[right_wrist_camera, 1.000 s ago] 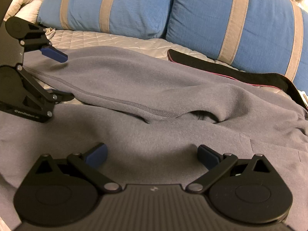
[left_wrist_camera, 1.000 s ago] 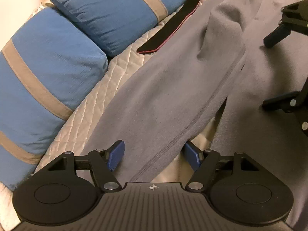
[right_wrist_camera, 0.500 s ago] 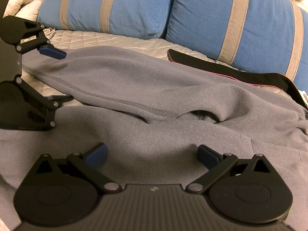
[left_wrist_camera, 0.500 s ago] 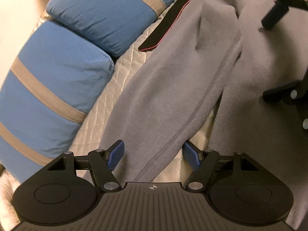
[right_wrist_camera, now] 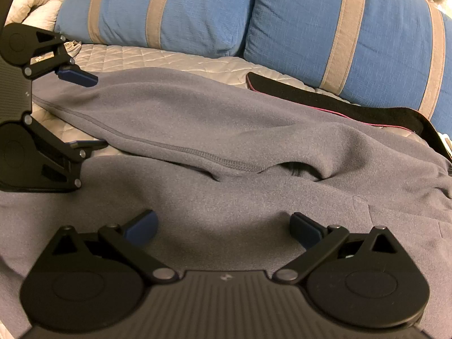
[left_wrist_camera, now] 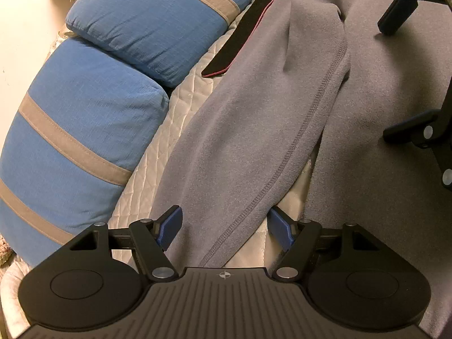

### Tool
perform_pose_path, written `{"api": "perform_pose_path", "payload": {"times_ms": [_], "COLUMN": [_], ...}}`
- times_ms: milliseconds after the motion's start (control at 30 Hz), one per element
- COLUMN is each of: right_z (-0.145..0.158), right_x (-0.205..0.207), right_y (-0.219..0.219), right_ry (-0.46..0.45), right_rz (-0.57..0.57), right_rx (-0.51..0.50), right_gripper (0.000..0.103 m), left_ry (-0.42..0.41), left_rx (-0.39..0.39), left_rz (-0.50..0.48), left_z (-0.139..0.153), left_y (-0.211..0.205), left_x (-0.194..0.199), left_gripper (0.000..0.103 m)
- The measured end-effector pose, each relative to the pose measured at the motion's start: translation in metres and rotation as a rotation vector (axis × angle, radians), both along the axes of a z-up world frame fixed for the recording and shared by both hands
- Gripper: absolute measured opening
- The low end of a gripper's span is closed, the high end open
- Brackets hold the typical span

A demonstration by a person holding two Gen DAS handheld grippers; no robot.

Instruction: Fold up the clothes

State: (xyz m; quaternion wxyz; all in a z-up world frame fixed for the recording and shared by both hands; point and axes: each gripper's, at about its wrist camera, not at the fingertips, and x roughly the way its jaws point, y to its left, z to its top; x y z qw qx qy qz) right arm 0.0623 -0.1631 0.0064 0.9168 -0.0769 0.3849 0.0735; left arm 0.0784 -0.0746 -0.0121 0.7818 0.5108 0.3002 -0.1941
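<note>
A grey fleece garment (left_wrist_camera: 367, 84) lies spread on the quilted bed, and it fills the right wrist view (right_wrist_camera: 226, 197). Its long sleeve (left_wrist_camera: 254, 141) with a stitched seam runs out toward the pillows, also seen in the right wrist view (right_wrist_camera: 169, 124). My left gripper (left_wrist_camera: 224, 227) is open, its blue pads on either side of the sleeve end. It shows at the left of the right wrist view (right_wrist_camera: 93, 110). My right gripper (right_wrist_camera: 223, 228) is open and empty over the garment's body, and shows at the right edge of the left wrist view (left_wrist_camera: 406, 70).
Two blue pillows with grey stripes (left_wrist_camera: 84, 127) (right_wrist_camera: 339, 42) line the far side of the bed. A black strap with pink edging (left_wrist_camera: 243, 36) (right_wrist_camera: 339, 104) lies between pillows and garment. The beige quilted cover (left_wrist_camera: 158, 163) shows beside the sleeve.
My left gripper has moved along the sleeve toward its end and turned, so the pillows shifted in its view. Both grippers stay open. The right gripper has hardly moved.
</note>
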Motion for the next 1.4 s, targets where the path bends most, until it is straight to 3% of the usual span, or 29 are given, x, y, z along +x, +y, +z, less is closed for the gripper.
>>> {"api": "perform_pose_path", "payload": {"times_ms": [367,667,800,1267,1400], "right_z": [0.0,0.0,-0.001,-0.001,0.0], "right_x": [0.0,-0.001,0.0,-0.001,0.0], "right_y": [0.001,0.001,0.001,0.0,0.001], "right_ry": [-0.001,-0.003,-0.003,-0.005,-0.005], "right_rz": [-0.001,0.0,0.0,0.004,0.005], "right_rx": [-0.001,-0.003,-0.004,-0.005,-0.01], "right_gripper": [0.103,0.103,0.103,0.103,0.103], "left_ry": [0.046,0.258,0.305,0.322,0.344], "left_rx": [-0.052,-0.307,-0.365,-0.386,-0.367], "left_rz": [0.018,0.244,0.298,0.326,0.283], "left_z": [0.004,0.013,0.013,0.011,0.015], "left_y": [0.008,0.038,0.046,0.046,0.048], "left_x": [0.009,0.049,0.056,0.057,0.058], "left_gripper": [0.066,0.066,0.067,0.067,0.066]}}
